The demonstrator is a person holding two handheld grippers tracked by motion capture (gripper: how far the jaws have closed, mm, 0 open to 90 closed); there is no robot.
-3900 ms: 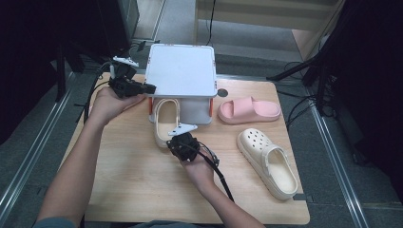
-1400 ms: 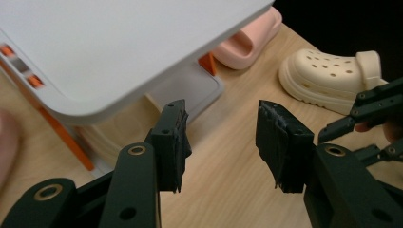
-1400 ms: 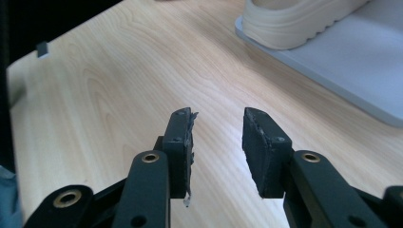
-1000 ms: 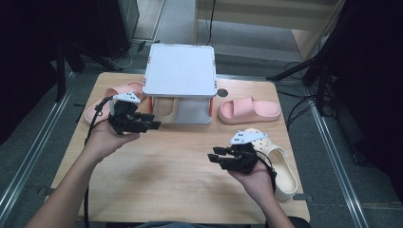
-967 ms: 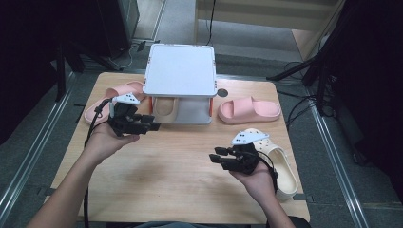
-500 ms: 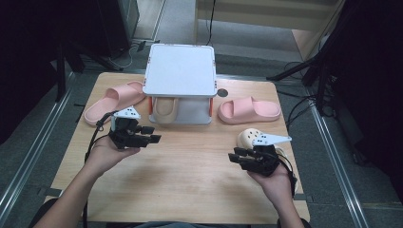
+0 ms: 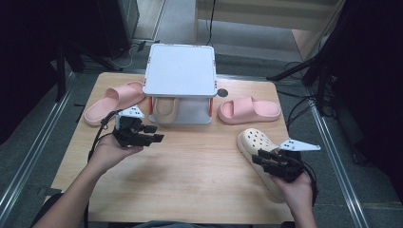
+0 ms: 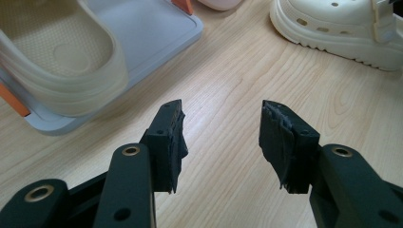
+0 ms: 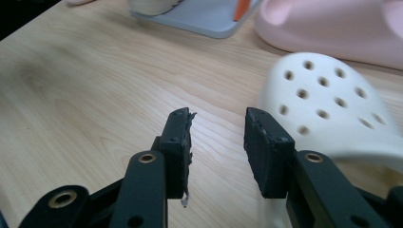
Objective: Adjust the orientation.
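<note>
Both grippers have drawn back from the shoe rack [image 7: 179, 76] toward the person; right gripper [image 7: 260, 160], jaws spread and empty, sits nearer the cream clog [image 7: 259, 152], touching its near side; left gripper [image 7: 154, 134] likewise spread, empty.

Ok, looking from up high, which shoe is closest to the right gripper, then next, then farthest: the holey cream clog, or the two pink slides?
From the right gripper:
1. Cream clog, right beside it at the table's right edge.
2. Right pink slide, farther back, right of the grey rack.
3. Left pink slide, across the table, left of the rack.
</note>
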